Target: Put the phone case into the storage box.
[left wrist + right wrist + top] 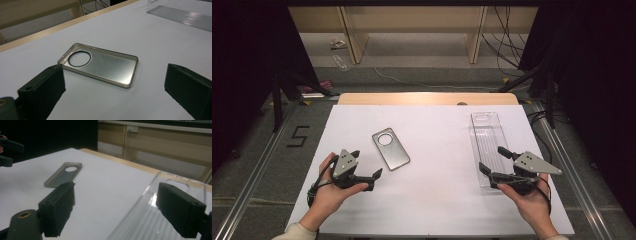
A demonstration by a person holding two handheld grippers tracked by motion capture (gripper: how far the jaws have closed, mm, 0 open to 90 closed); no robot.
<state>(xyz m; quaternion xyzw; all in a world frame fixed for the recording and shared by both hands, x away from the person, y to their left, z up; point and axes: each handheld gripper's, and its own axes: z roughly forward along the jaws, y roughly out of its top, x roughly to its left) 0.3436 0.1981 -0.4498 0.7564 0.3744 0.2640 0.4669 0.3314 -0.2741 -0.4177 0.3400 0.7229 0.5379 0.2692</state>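
A silver metal phone case (390,148) with a round camera hole lies hollow side up on the white table (437,200), left of centre. My left gripper (367,163) hovers just near-left of it, open and empty. In the left gripper view the case (100,65) lies ahead between the black fingers (42,92). A clear plastic phone case (487,142) lies at the right. My right gripper (491,158) stands open at its near end. In the right gripper view the clear case's (160,202) long edge runs between the spread fingertips (60,205), and nothing is gripped.
The white sheet covers a wooden table whose far edge (427,98) shows bare wood. Beyond it stand pale shelf legs (354,35) and loose cables (504,45) on the floor. Metal rails (257,165) run along both sides of the table.
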